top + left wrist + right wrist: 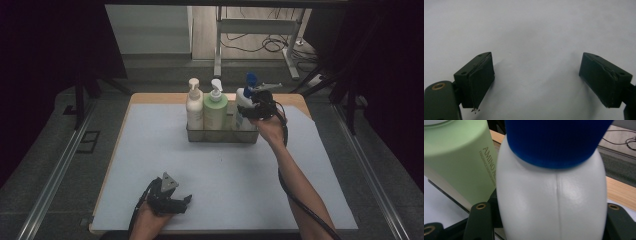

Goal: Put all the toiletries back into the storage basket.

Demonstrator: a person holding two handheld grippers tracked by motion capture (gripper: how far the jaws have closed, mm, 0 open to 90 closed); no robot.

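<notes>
The white plastic pump bottle with the blue cap (551, 202) stands at the right end of the clear rectangular caddy (220, 135), just beside the pale green pump bottle (215, 111), which has a cream-white pump bottle (194, 107) on its far side. The right gripper (250, 111) reaches the caddy from the right, and in the right gripper view its jaws sit on either side of the white bottle's rounded shoulder, just below the blue cap; they appear to be pinching it, though the contact itself lies under the bottle's curve.

The bottle is probably smooth, glossy and somewhat slippery, with stiff walls that may give a little under pressure. If full, it would be fairly heavy and top-steady only while kept upright. The shoulder tapers, so a hold slightly lower on the straighter body seems safer than one at the neck.

The left gripper (172, 197) rests well in front of the caddy on the white mat (225, 180), jaws spread wide with nothing between them.
</notes>
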